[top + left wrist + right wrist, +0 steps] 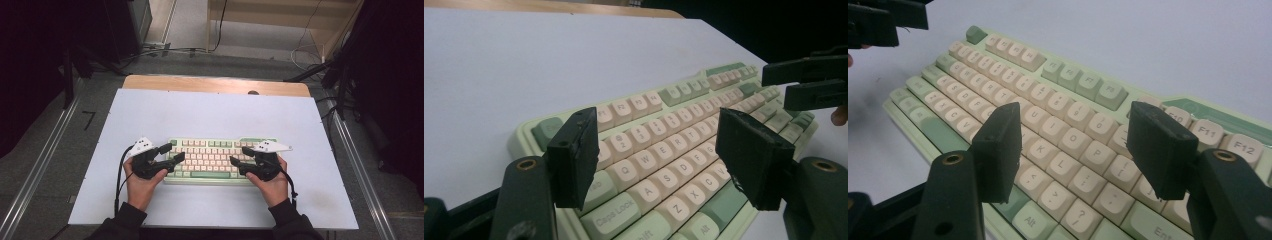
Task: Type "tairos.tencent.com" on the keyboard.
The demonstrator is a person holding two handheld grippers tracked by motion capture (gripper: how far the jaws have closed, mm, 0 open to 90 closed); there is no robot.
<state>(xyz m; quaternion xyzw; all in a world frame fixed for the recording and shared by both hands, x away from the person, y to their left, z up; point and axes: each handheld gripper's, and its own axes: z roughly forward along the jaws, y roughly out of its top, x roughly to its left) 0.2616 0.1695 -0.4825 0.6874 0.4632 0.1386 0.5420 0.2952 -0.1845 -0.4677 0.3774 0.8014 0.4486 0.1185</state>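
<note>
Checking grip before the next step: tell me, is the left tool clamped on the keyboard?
No: in the left gripper view the left tool hangs open above the keyboard, its jaws apart over the keys.

One camera above the table, and one camera on each gripper, close over the keyboard.

The high view looks forward and down from the person's side and takes in the whole white table point(210, 115), with the floor behind it. The left gripper view sits low and very near the keyboard point(674, 165); it looks across the keys from the Caps Lock end toward the far end. The right gripper view is equally near and looks from the Enter end toward the opposite end. All three share the keyboard; each gripper view also catches the other gripper's jaws at its upper edge.
</note>
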